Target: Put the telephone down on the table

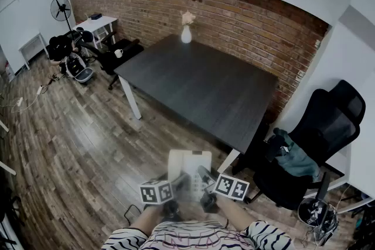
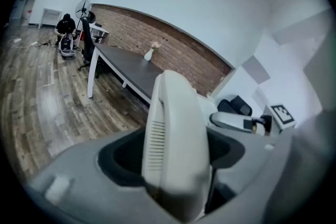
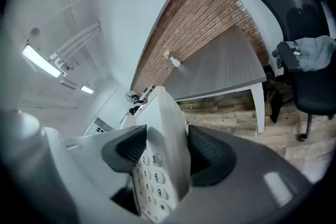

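I hold a cream desk telephone [image 1: 189,165] in the air over the wooden floor, just short of the near corner of the dark table [image 1: 199,85]. My left gripper [image 1: 179,183] is shut on the telephone's handset side [image 2: 176,139], whose ribbed edge shows between the dark pads [image 2: 123,157]. On the other side, my right gripper [image 1: 203,178] is shut on the keypad side [image 3: 157,165], with the number keys showing between its pads [image 3: 207,157]. Both grippers point forward and somewhat down.
A white vase [image 1: 186,32] stands at the table's far edge by the brick wall. A black office chair [image 1: 322,132] with a green garment [image 1: 293,158] is at the right. Far left are a crouching person in black [image 1: 61,47], a fan [image 1: 61,9] and a white side table [image 1: 96,25].
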Motion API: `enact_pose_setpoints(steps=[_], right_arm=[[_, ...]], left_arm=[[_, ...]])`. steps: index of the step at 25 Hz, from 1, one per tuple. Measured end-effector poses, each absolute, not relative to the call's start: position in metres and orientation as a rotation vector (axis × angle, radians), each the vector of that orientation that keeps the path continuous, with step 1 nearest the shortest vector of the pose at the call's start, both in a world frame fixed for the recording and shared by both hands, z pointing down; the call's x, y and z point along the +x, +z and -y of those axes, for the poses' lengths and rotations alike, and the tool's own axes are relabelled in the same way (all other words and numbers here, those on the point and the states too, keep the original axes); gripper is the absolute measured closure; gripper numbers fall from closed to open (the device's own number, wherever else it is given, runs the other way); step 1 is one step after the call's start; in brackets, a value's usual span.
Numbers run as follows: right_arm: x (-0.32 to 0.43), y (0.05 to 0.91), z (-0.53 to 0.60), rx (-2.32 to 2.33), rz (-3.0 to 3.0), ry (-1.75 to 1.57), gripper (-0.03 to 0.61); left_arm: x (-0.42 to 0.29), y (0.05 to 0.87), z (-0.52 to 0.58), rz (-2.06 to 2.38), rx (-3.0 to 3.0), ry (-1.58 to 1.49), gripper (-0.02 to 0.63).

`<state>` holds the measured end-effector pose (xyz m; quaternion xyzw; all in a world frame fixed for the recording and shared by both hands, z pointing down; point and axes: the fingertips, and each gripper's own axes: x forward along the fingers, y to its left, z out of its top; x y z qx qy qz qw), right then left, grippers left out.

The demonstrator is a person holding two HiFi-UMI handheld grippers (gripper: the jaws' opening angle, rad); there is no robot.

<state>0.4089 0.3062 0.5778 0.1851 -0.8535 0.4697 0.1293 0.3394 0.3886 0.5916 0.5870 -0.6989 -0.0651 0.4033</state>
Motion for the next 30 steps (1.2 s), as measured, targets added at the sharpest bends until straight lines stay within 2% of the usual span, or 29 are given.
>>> enact_pose_setpoints(steps=[7, 14, 19, 30], right_arm=[[0.426, 0.583, -0.304, 0.536, 2.476, 1.375, 0.342], [0.404, 0.582, -0.294, 0.528, 2.479, 1.376, 0.344], [0.365, 0.582, -0.281, 0.543, 2.476, 1.380, 0.347], [0.237, 0.569, -0.244, 0.651, 2.485, 1.424, 0.350]], left_arm=[[0.359, 0.593, -0.385, 1.761, 1.496, -0.189, 0.288], [0.337, 0.596, -0.376, 1.760, 1.494, -0.211, 0.288], [0.296, 0.597, -0.362, 1.744, 1.501, -0.216, 0.288], [0.161, 0.584, -0.320, 1.668, 1.571, -0.176, 0.288]])
